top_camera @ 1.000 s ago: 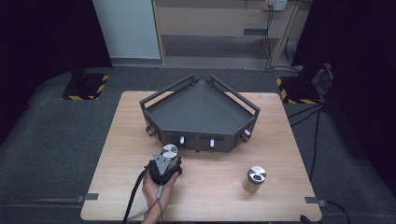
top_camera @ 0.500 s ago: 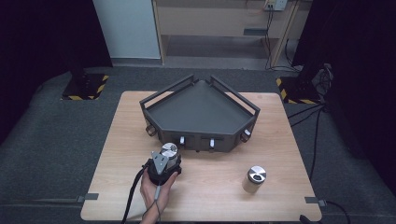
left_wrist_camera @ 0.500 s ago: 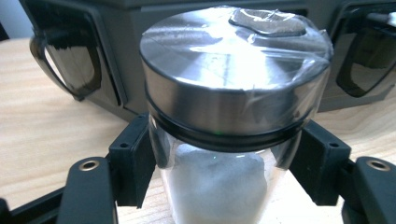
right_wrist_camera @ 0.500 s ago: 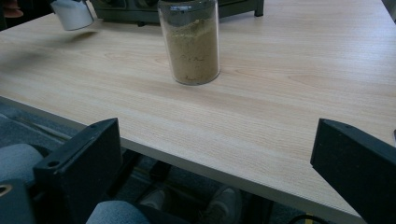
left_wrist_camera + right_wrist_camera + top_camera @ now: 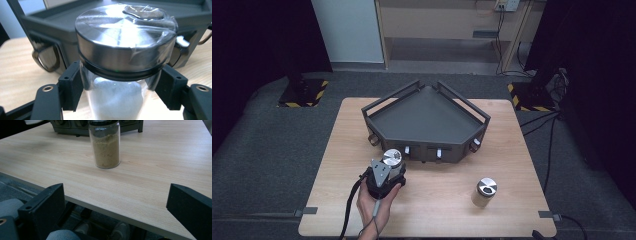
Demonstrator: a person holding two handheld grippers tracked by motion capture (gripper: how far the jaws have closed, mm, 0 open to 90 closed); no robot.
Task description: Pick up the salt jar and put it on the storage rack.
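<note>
left gripper point(image 5: 387, 167) clamped on steel-lidded jar of white powder point(image 5: 120, 75), near front-left of worktop point(image 5: 512, 210), beside dark tray point(image 5: 427, 120). right gripper point(image 5: 115, 202) open, off front edge, facing brown-powder jar point(image 5: 105, 145).

Tray point(image 5: 427, 145) just beyond jar point(image 5: 392, 158) — tight.

The left hand point(image 5: 374, 207) enters at the lower left of the high view, its left gripper point(image 5: 387, 167) clamped; the right gripper point(image 5: 115, 202) gapes wide.
</note>
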